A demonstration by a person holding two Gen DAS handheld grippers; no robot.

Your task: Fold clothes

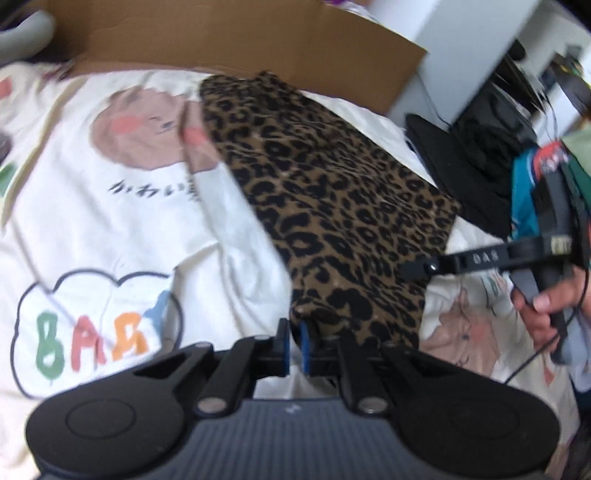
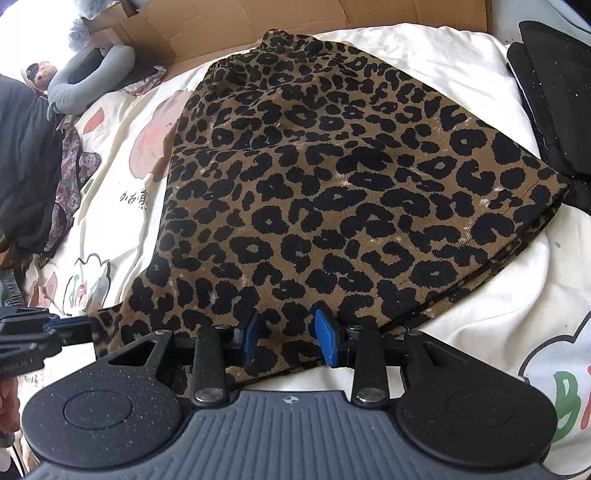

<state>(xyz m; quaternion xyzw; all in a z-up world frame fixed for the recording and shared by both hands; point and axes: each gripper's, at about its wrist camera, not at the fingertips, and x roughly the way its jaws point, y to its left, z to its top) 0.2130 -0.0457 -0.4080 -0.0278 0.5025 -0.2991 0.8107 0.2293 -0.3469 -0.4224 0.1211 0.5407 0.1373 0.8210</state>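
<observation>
Leopard-print garment (image 2: 332, 192) on cartoon-print bedsheet (image 1: 110, 221) by cardboard (image 1: 240, 37); left jaws pinch its corner, right jaws half-open.

A bed under a cream cartoon-printed quilt (image 2: 461, 74) carries a brown-and-black leopard-print corduroy garment (image 2: 332, 192), a flattened brown cardboard sheet (image 2: 295, 18), and black cloth (image 2: 554, 103).

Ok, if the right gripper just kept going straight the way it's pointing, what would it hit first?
Most likely the leopard-print garment. The right gripper points down at its near edge with open jaws straddling the fabric, and the white printed bedding lies just beneath, though depth is hard to judge.
</observation>
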